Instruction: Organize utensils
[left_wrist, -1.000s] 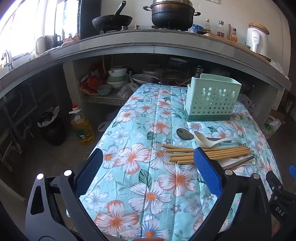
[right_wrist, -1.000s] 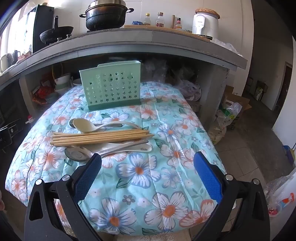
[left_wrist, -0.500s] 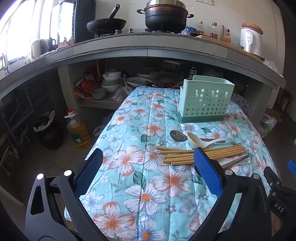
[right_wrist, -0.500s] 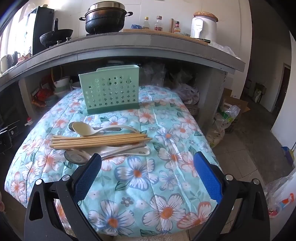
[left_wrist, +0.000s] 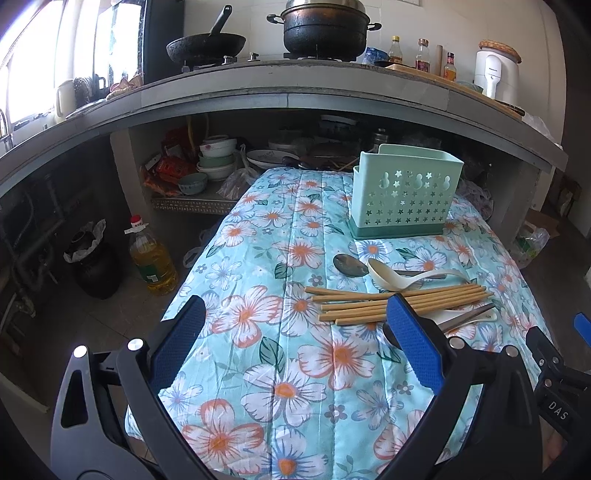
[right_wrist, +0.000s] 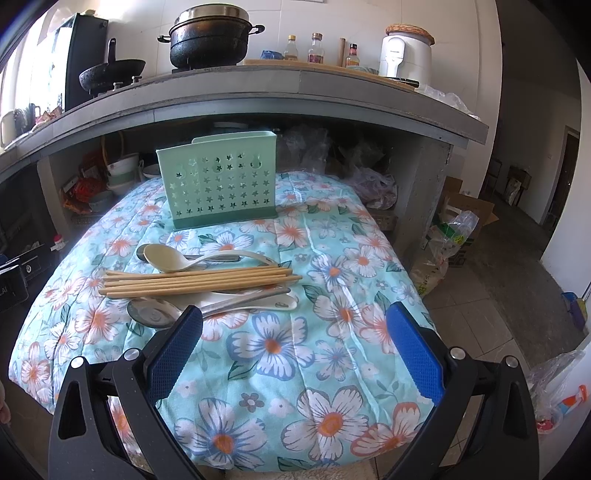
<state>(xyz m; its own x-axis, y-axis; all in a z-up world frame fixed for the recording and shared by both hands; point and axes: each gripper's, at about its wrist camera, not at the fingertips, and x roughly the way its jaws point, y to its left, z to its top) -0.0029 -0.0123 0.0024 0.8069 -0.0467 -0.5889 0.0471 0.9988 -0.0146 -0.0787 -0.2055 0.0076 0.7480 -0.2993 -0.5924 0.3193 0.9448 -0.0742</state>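
Kitchen, floral-cloth desk (right_wrist: 332, 369) | chopsticks (right_wrist: 195, 282) and spoons piled centre-left, green holder (right_wrist: 218, 184) upper centre | my left gripper (left_wrist: 295, 347) and right gripper (right_wrist: 293, 349) wide open, empty | risk: tangled pile scatters if I snag it.

Your mint-green utensil holder (right_wrist: 218, 184) stands upright at the far end of the desk, its front wall punched with star holes. Nearer you, the wooden chopsticks (right_wrist: 199, 282) lie flat in a loose bundle, crosswise. A cream spoon (right_wrist: 173, 258) rests just behind them, overlapping a metal spoon (left_wrist: 349, 265). In front, a second metal spoon (right_wrist: 151, 312) and another cream spoon (right_wrist: 273, 303) lie partly under the chopsticks.
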